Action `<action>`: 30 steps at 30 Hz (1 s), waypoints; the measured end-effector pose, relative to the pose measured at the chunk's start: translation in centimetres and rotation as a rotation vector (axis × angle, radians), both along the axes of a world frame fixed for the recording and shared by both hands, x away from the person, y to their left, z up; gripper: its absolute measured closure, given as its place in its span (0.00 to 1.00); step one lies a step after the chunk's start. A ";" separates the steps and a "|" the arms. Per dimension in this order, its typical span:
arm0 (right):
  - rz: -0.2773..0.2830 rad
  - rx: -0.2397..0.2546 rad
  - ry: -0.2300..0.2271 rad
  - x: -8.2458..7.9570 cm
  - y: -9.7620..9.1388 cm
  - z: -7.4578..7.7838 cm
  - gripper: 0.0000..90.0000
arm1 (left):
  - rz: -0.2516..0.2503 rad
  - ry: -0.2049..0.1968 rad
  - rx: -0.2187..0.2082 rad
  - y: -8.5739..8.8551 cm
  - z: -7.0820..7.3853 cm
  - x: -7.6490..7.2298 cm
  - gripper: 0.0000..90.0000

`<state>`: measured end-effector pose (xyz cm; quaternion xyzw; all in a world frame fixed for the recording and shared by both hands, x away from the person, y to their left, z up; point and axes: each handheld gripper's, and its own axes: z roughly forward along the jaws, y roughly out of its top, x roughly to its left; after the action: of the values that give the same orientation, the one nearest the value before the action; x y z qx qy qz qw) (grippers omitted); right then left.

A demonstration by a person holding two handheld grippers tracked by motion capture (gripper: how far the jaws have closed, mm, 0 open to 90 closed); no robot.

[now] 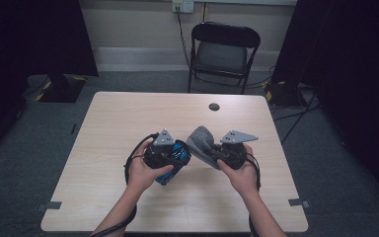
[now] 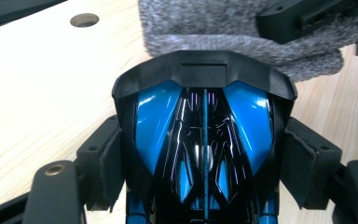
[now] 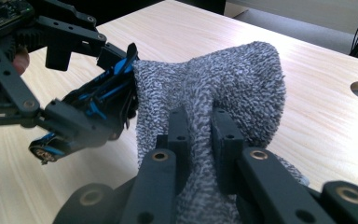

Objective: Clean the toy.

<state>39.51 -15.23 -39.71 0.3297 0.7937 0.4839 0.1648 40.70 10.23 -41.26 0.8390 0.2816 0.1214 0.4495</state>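
The table (image 1: pixel 128 118) takes up the middle of the room, pale wood, with a small round hole (image 1: pixel 213 106) near its far edge. Behind it a black folding chair (image 1: pixel 224 49) stands against the wall, and cables run across the grey floor on the right.

Over the near half of the table, two forearms come in from the bottom, each hand wrapped around a gripper. The grey sock (image 1: pixel 203 143) hangs between them, a knitted, speckled thing, bunched up and lifted just above the wood. The right gripper (image 3: pixel 199 123) has it: the two black jaws are pinched nearly together with a fold of the fabric squeezed between the pads, and the rest of the sock billows up ahead of them.

To the left, the left gripper (image 2: pixel 204 154) holds the blue and black toy car (image 2: pixel 204 140), glossy shell, jaws standing fairly wide, a pad pressed against each flank of its body. In the high view the car (image 1: pixel 175 158) sits tilted in that hand, its front end aimed toward the sock.

The two things meet in the middle. From the left gripper view the car's black front edge lies right up against the grey knit; from the right gripper view the car's end touches the sock's side, perhaps at its opening, though I can't tell that for sure.
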 end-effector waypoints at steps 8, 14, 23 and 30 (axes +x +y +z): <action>0.048 0.011 0.010 -0.7 -0.4 -0.2 0.90 | 0.019 0.003 0.007 0.6 0.1 0.4 0.28; 0.094 0.014 0.024 -1.0 -0.3 -0.5 0.90 | 0.029 -0.002 0.003 0.9 0.2 0.5 0.28; 0.127 0.009 0.057 -1.4 -0.9 -1.1 0.90 | 0.051 -0.007 -0.011 1.6 0.4 0.5 0.28; 0.036 0.125 0.048 -0.9 -3.0 -0.3 0.90 | 0.033 -0.017 -0.016 1.4 0.8 0.1 0.28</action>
<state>38.65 -18.23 -40.01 0.3363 0.7714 0.5277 0.1161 40.78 11.60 -40.49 0.8296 0.2925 0.1334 0.4566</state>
